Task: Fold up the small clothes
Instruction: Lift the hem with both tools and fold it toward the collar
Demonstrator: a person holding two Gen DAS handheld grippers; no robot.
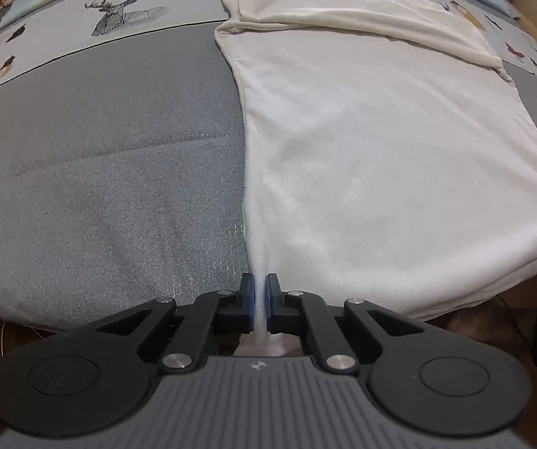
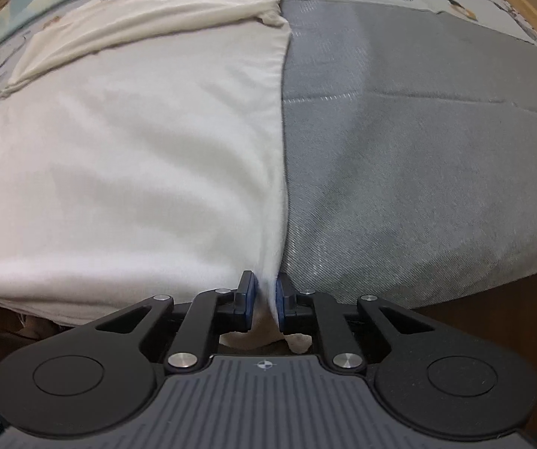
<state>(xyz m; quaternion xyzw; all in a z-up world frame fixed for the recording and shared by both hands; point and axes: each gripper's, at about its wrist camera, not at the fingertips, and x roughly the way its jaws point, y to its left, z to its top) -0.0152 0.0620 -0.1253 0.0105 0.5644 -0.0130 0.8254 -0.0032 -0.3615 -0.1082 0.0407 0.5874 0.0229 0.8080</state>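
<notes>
Grey quilted bed cover with a printed far border carries a white soft cotton T-shirt, spread flat with its far end already folded across. The left hand-held gripper is pinched narrow on the shirt's near left corner, and the right hand-held gripper on its near right corner. Judging by this, the sleeves look tucked, and the lengthwise folds remain.

White shirt, grey bedspread — deer-print border
</notes>
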